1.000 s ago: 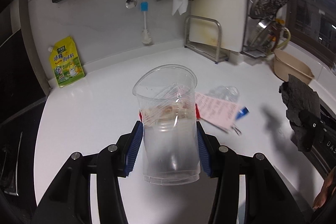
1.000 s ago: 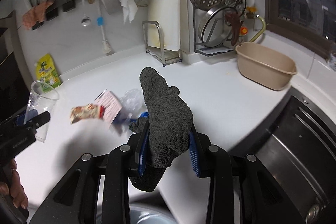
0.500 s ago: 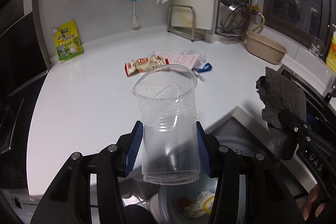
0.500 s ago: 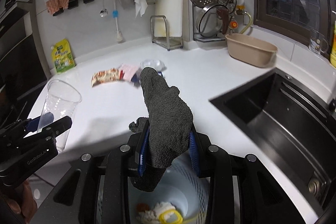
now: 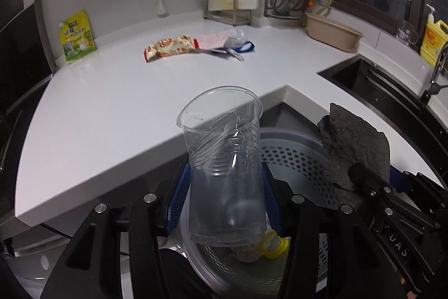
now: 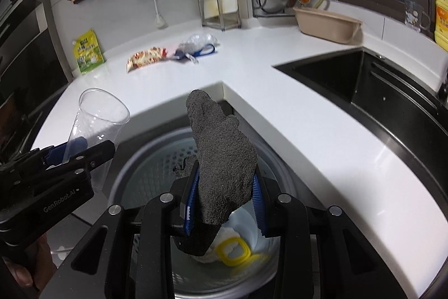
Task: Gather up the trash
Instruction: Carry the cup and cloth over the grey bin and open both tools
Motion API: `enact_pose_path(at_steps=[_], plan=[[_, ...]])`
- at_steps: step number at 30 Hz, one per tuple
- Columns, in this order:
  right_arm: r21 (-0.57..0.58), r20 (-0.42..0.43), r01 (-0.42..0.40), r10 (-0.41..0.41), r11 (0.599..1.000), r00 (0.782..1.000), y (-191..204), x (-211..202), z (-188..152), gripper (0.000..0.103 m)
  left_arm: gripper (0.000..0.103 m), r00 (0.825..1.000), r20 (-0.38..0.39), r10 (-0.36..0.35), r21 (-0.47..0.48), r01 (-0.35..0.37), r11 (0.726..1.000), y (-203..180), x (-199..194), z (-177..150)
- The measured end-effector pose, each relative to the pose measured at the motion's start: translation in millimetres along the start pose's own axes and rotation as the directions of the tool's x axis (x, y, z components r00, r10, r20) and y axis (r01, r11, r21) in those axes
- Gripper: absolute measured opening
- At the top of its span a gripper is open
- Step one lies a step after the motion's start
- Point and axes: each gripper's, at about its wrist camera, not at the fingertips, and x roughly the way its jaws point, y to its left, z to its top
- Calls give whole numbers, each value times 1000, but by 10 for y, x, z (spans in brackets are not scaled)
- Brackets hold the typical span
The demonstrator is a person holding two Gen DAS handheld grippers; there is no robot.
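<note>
Right wrist only: yellow ring (image 6: pixel 234 250) in bin (image 6: pixel 131 167).

Layout over the bin at the counter's inner corner.
My left gripper (image 5: pixel 225 198) holds the cup (image 5: pixel 224 159) upright above the bin (image 5: pixel 294 159), just left of my right gripper (image 6: pixel 224 198), which holds the cloth (image 6: pixel 224 159) over the same bin. Behind both, on the counter (image 5: pixel 126 91), lie a wrapper (image 5: pixel 168 46) and beside it a crumpled bag (image 5: pixel 235 37). The sink (image 6: pixel 364 80) lies to the right.
</note>
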Motion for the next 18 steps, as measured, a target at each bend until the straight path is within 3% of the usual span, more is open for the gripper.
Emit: enact_pose_path(at_steps=[11,18], plan=[[28,-127,-28,32,999,991,-124,253,-303,33,50,996,-88,-11,37,15,999,-96,238,-218],[26,-151,-38,41,999,988,-117,326,-337,34,51,991,-134,-19,58,27,998,-155,339,-272]])
